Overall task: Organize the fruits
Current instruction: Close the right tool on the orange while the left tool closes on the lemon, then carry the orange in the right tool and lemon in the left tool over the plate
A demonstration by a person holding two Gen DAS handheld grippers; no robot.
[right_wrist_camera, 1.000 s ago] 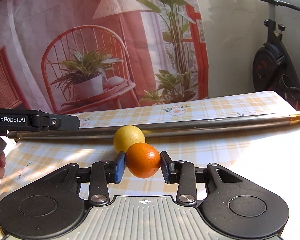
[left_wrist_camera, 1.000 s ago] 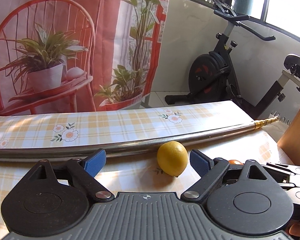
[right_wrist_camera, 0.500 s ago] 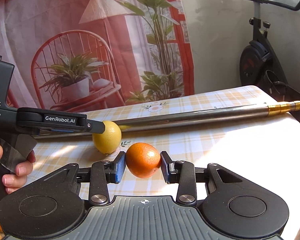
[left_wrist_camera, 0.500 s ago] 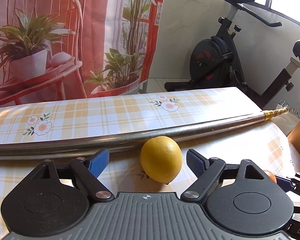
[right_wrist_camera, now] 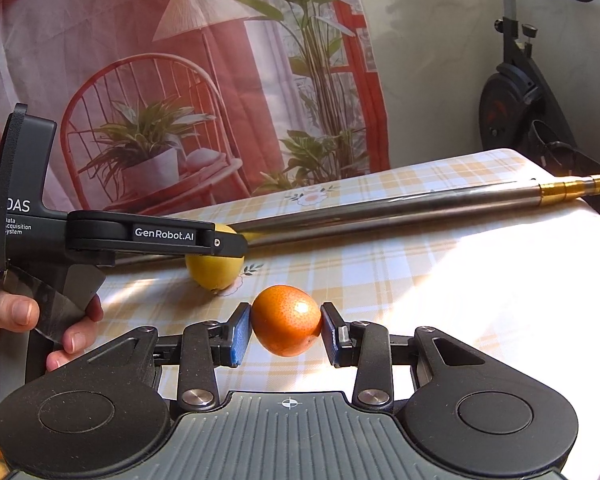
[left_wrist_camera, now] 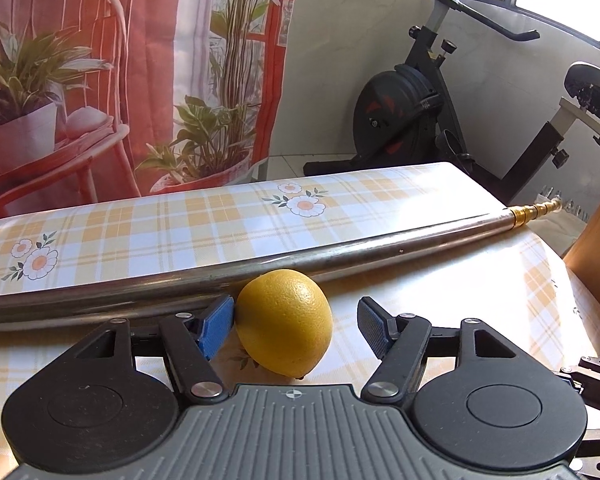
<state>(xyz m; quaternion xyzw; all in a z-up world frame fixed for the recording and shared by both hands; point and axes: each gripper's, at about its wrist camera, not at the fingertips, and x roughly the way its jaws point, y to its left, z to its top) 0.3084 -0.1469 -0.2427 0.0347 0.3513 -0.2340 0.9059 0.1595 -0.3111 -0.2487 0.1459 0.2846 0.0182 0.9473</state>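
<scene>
The right gripper is clamped on an orange lifted above the checked tablecloth, while the left gripper (jaws apart) straddles a lemon resting beside a metal pole, left pad touching it.

Your left wrist view low over the counter, close on the lemon, right view further back, both sharing lemon and steel tube
</scene>
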